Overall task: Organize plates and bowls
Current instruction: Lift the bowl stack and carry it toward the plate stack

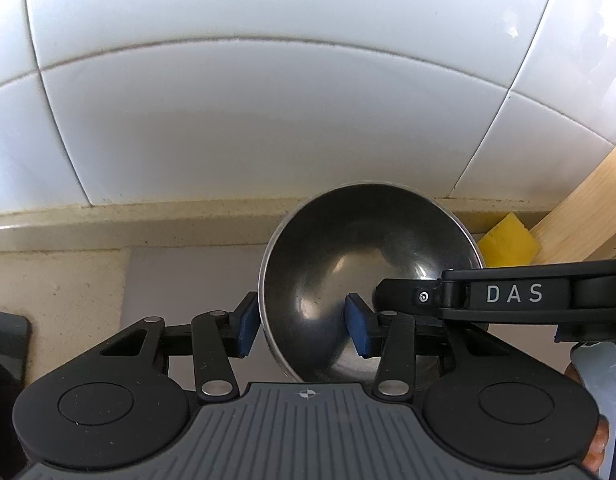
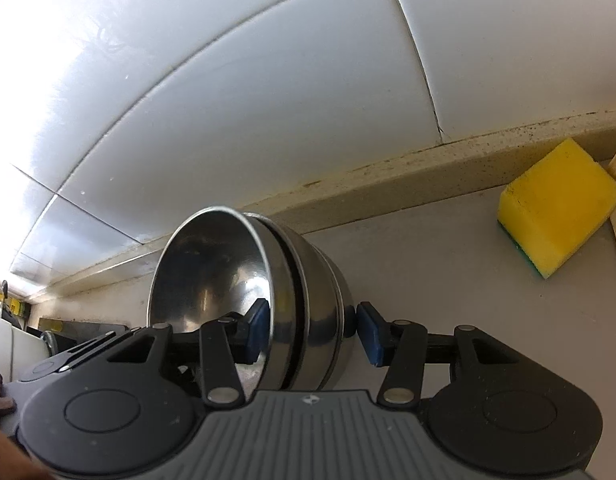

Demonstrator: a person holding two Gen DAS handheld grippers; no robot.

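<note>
A nested stack of steel bowls stands tilted on its side over the grey counter, mouth toward the left. In the left wrist view I look into the top bowl. My left gripper has its blue pads either side of the bowl's left rim, one outside, one inside; a gap shows at the inner pad. My right gripper straddles the stack's rims, one pad inside the top bowl, one against the outer bowl's wall. The right gripper's body crosses the left wrist view.
A white tiled wall stands right behind the bowls above a beige ledge. A yellow sponge lies at the right by a wooden board. A dark object sits at the left edge.
</note>
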